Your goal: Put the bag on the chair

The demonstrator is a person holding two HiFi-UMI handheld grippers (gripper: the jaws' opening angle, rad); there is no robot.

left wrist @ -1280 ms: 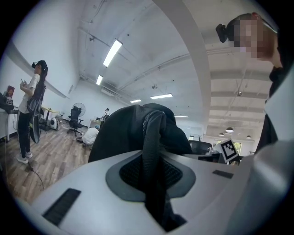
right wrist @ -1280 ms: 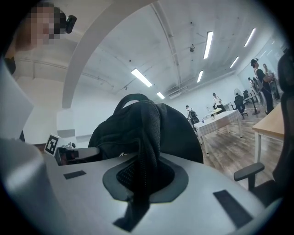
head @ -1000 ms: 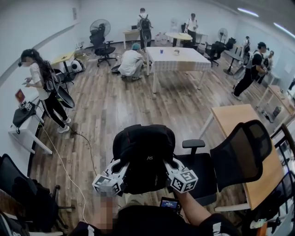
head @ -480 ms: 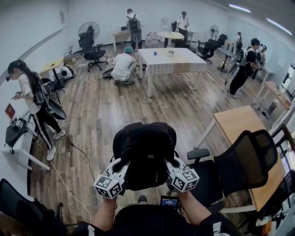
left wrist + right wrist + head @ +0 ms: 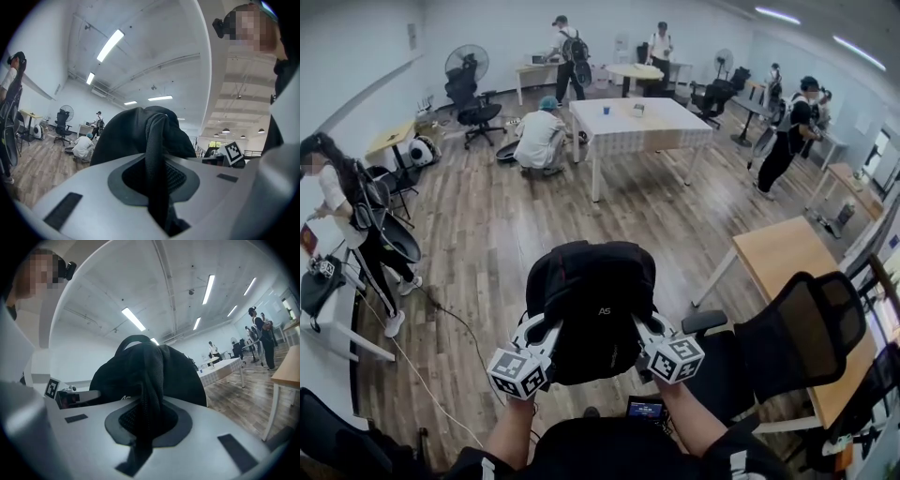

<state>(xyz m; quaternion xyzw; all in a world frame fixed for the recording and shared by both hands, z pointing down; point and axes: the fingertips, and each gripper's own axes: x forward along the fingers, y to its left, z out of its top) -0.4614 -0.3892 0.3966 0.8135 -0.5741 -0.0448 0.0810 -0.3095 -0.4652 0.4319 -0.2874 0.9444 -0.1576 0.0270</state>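
A black backpack [image 5: 592, 300] hangs in the air in front of me, held up between both grippers. My left gripper [image 5: 534, 333] is shut on one shoulder strap [image 5: 157, 164] at the bag's left side. At the bag's right side, my right gripper [image 5: 645, 330] is shut on the other strap [image 5: 147, 408]. In the left gripper view the bag [image 5: 136, 133] fills the middle, and in the right gripper view the bag [image 5: 140, 373] bulges above the jaws. The black mesh office chair [image 5: 797, 323] stands just right of the bag, its armrest [image 5: 705, 322] close to my right gripper.
A wooden desk [image 5: 783, 258] stands behind the chair on the right. A white table [image 5: 637, 122] sits mid-room with several people around it. A person [image 5: 342, 202] stands at the left by a small white table. A cable [image 5: 441, 323] runs across the floor.
The view has swung slightly left and the room has slid across it. The bag stays gripped at the same height, and the chair's armrest now sits nearer my right gripper.
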